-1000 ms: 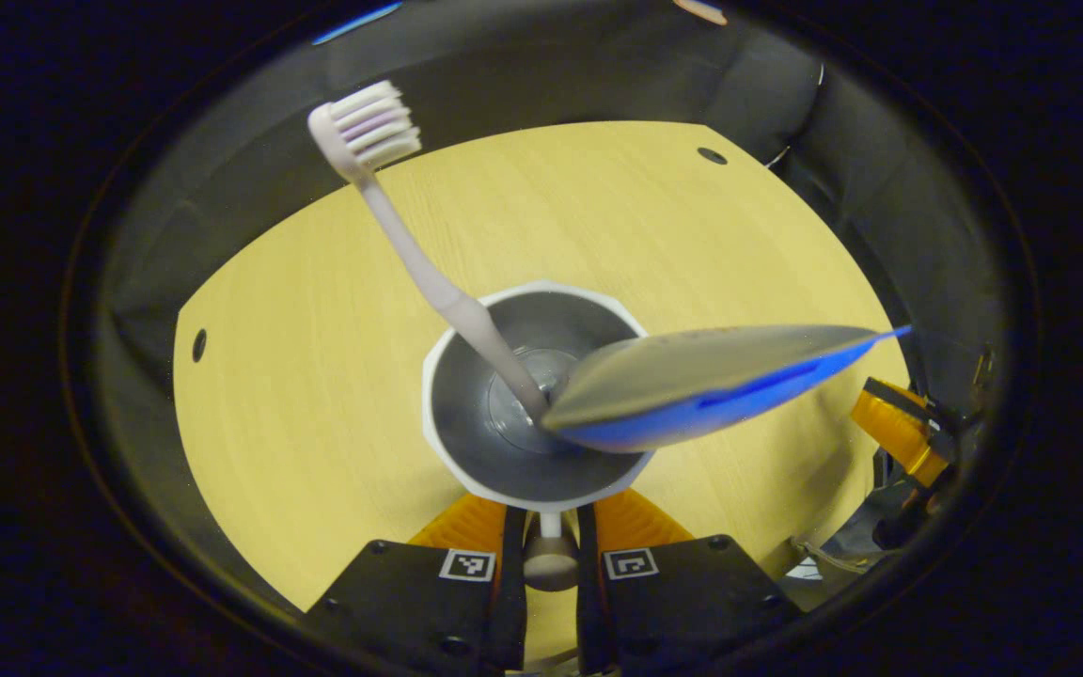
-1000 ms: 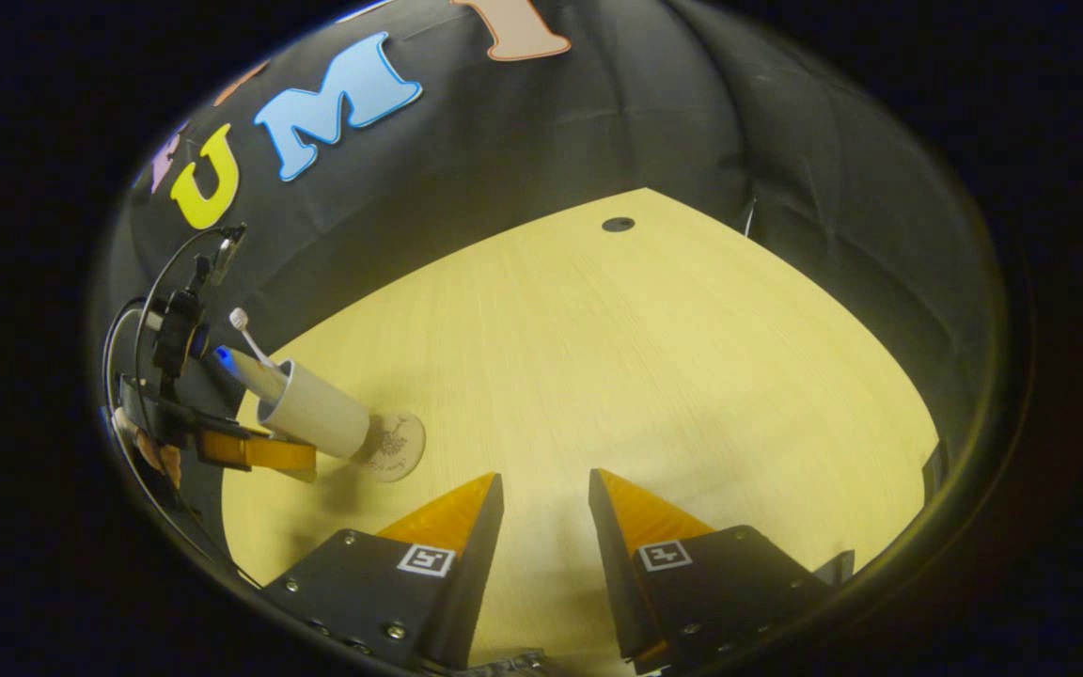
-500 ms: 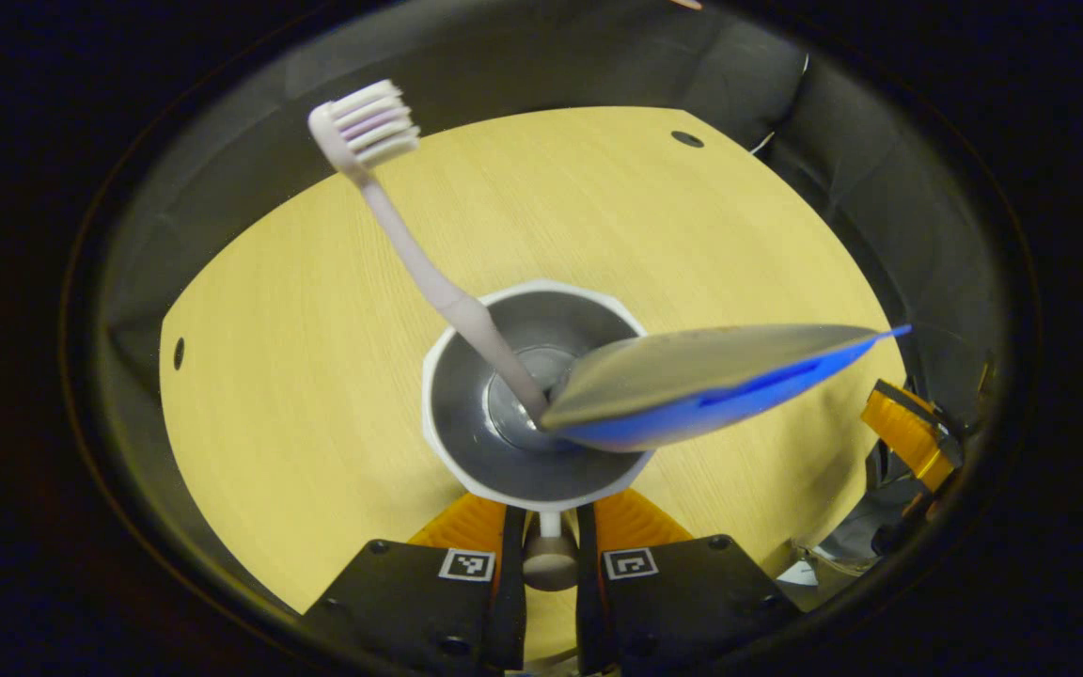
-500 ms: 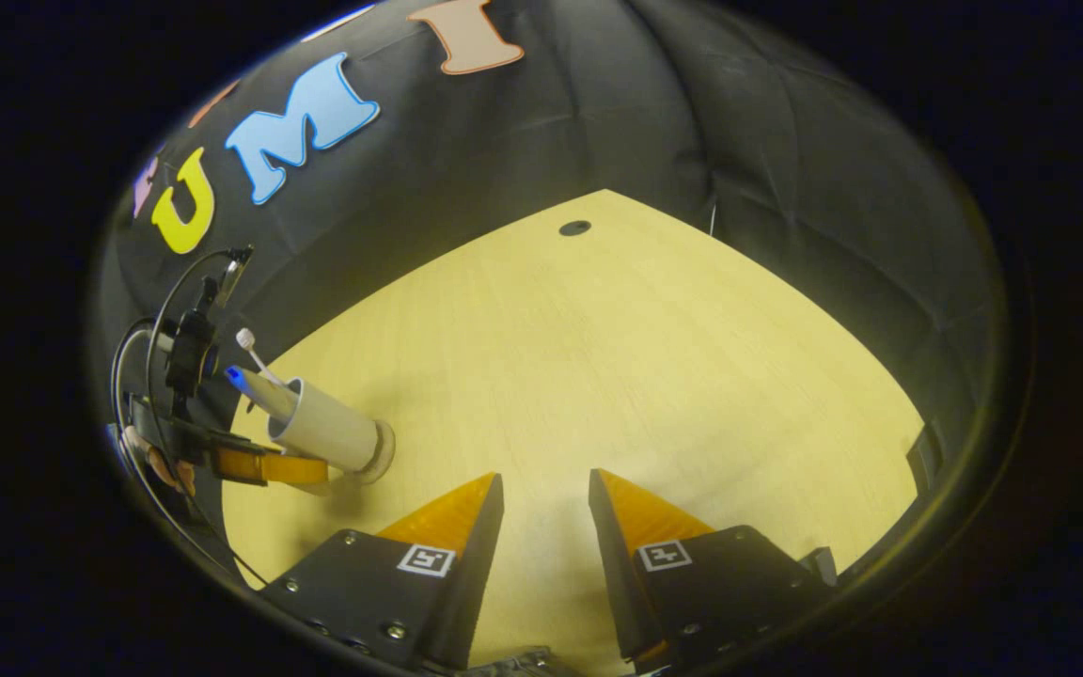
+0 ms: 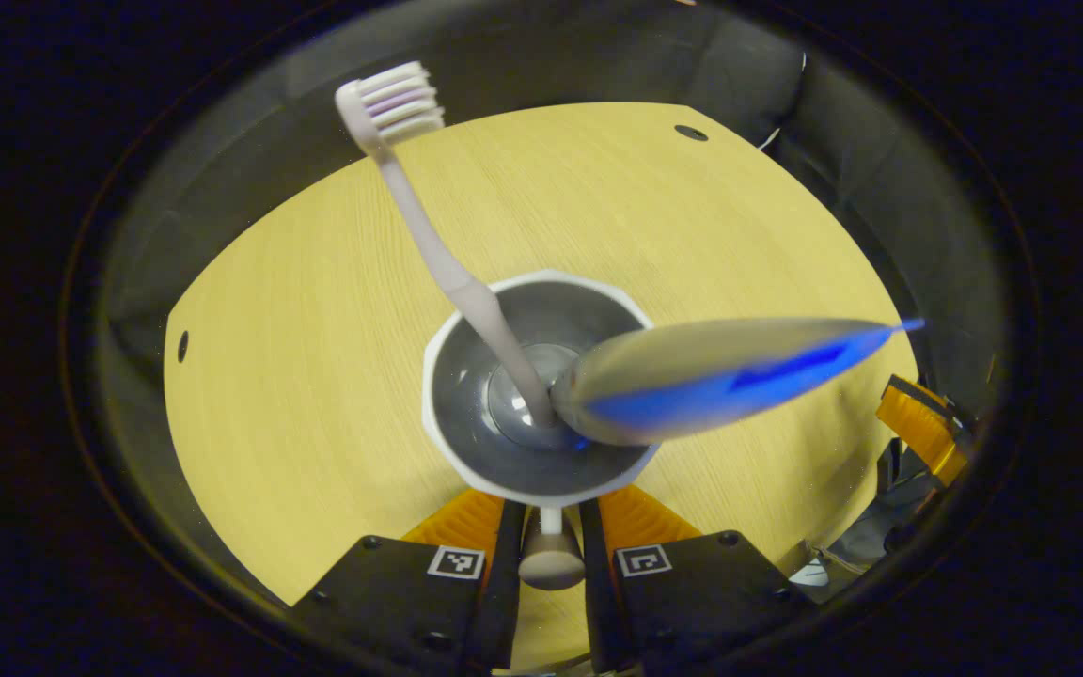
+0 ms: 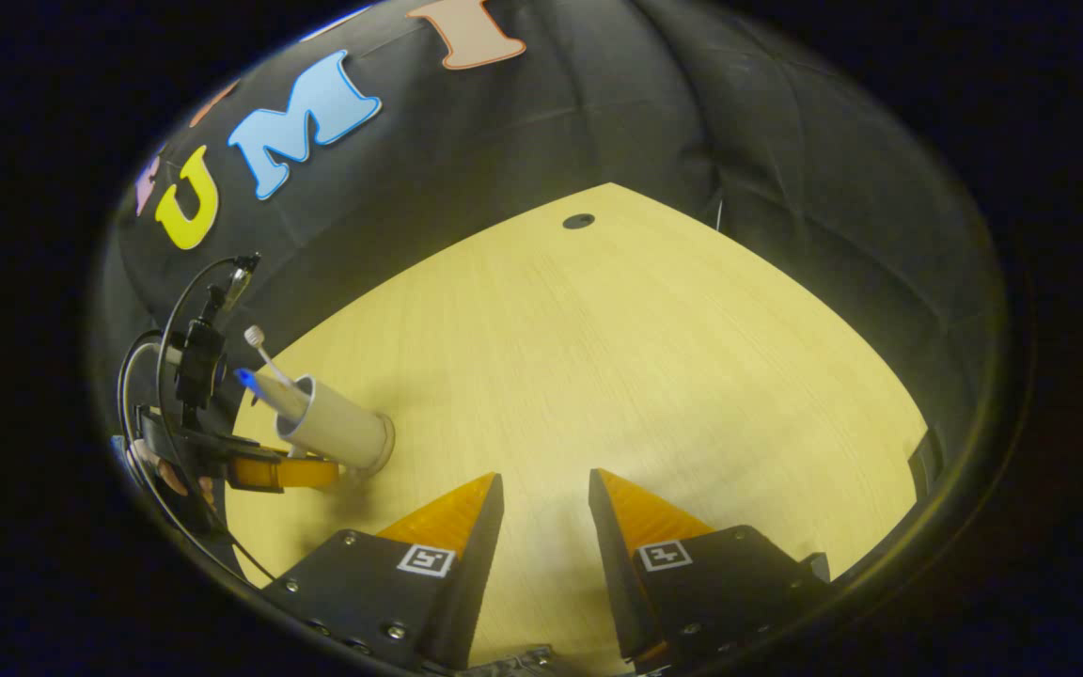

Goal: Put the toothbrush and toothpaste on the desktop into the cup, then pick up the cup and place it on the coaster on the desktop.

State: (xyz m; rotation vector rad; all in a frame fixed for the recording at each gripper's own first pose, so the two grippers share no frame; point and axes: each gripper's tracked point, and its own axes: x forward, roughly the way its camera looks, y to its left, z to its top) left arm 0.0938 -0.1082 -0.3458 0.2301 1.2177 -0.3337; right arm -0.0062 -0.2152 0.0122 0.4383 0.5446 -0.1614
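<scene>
I see my left gripper [image 5: 549, 512] clamped on the handle of the white cup [image 5: 539, 385], both fingers pressing it from either side. The toothbrush [image 5: 429, 226] leans inside the cup, bristles up, and the blue toothpaste tube [image 5: 720, 376] stands in it too, slanting out over the rim. In the right gripper view, the cup sits on the coaster [image 6: 378, 449] near the tabletop's [image 6: 617, 376] left edge. My right gripper [image 6: 546, 498] hangs over bare wood, jaws apart, holding nothing.
</scene>
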